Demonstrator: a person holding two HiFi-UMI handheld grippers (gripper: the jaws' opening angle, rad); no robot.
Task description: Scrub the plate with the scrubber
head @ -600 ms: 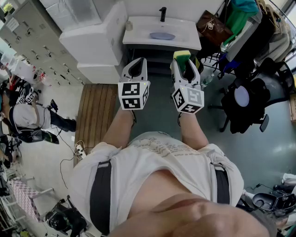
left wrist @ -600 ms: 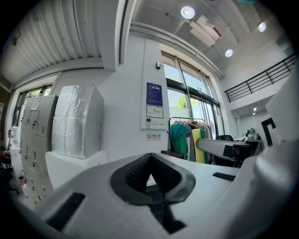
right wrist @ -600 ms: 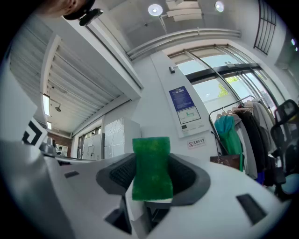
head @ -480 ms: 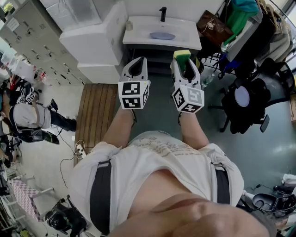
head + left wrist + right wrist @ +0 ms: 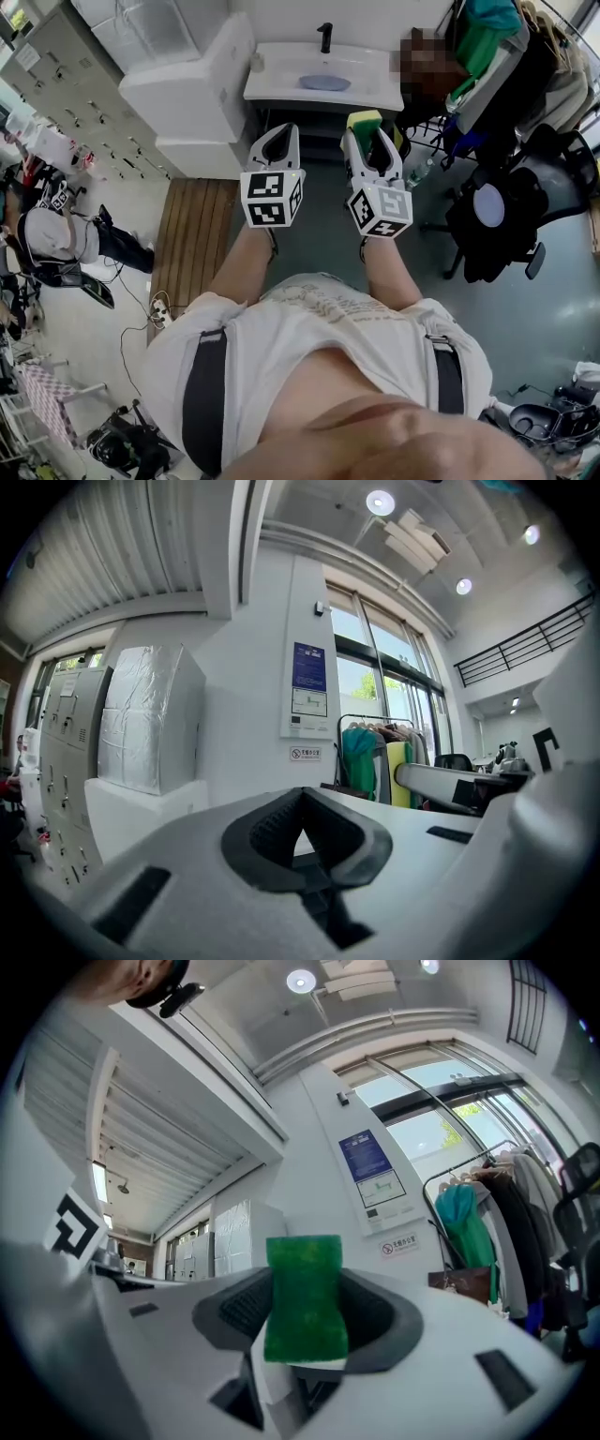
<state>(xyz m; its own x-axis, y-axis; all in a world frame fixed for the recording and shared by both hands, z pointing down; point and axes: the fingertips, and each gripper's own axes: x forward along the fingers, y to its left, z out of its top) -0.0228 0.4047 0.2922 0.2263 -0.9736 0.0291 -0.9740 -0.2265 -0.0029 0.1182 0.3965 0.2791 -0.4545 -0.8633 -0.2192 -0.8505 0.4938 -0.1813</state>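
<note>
Far sink, perhaps holding plate; left tool clenched empty, right tool grasping scrubber

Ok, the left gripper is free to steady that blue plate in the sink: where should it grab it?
Probably the near-left rim of the plate, approached from the front with jaws opened, since the left gripper is shut now. The plate lies flat in the sink, so only its thin edge is grippable, and the faucet blocks the back.
</note>
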